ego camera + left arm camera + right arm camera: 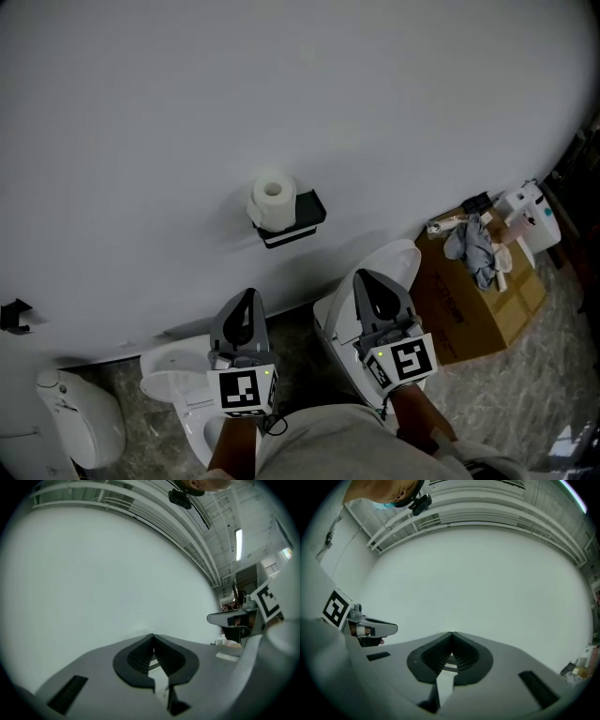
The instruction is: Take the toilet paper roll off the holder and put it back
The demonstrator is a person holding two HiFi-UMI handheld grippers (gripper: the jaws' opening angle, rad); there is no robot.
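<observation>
From my remote seat, the white toilet paper roll sits on the black wall-mounted holder against the plain white wall. Its cardboard core hole faces the head camera, and the holder's dark plate juts out at the roll's 4 o'clock. I can't tell from here whether a peg runs through the core or the roll just stands on a ledge. The left gripper is pinched shut on nothing; its own view shows the ribbed pads meeting at the tips with only bare wall beyond. The right gripper is the same, shut tight and empty. Both point towards the wall and are well apart from the roll, which lies at about 12 o'clock from the left gripper and 10 o'clock from the right in the head view. Under them are white ceramic toilet fixtures, and a brown cardboard box with odds and ends on top stands at the right gripper's 3 o'clock. A roll seated on its holder with two empty grippers nearby would fit the moment ahead of the lift-off, and just as well the moment after the roll is set back. I judge that the pictures don't settle which, so I won't commit to a move. I'd only note that any grasp on that roll would need a gripper spread wide, since the roll is broad and soft and would dent under a hard squeeze.
</observation>
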